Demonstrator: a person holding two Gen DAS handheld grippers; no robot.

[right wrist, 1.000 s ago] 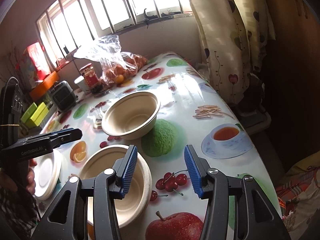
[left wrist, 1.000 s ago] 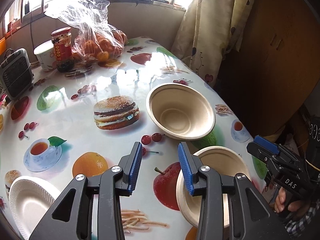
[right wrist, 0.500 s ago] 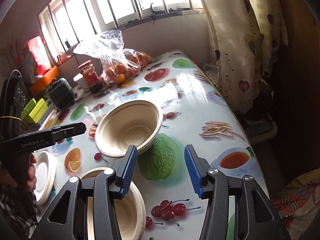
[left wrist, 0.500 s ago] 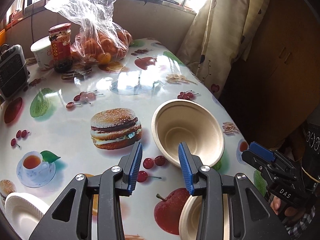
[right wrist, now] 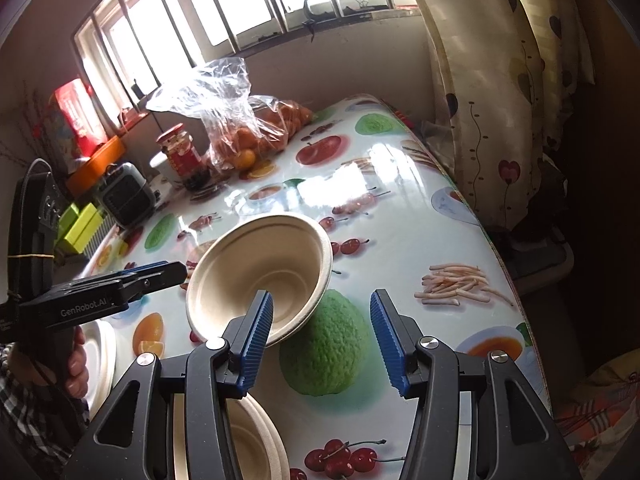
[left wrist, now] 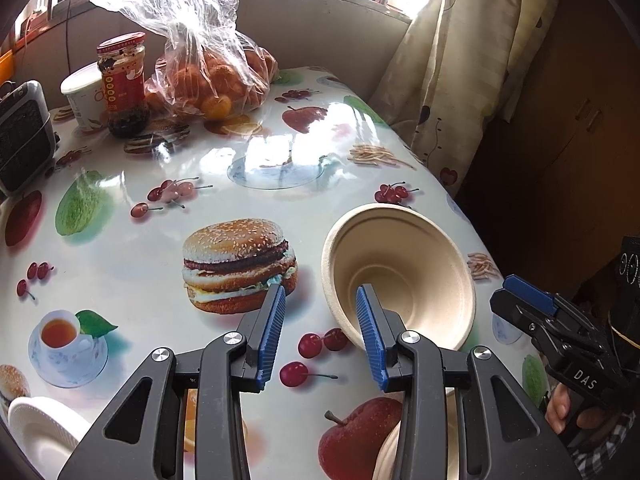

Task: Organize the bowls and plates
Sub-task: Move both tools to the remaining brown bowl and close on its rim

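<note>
On table [left wrist: 120,248], bowl [left wrist: 404,272] btwn open grippers, prob untouched.

Both views look forward along their tongs, low and close over the worktop [left wrist: 120,240], facing the window. The left wrist view looks from the left, the right wrist view from the right; both share the tan bowl [left wrist: 404,268] [right wrist: 256,276] and bagged oranges [left wrist: 216,76].

Daylight pours through a barred window [right wrist: 248,8]; patterned curtain [right wrist: 492,92] hangs right of the glossy fruit-print table [left wrist: 280,184].
</note>
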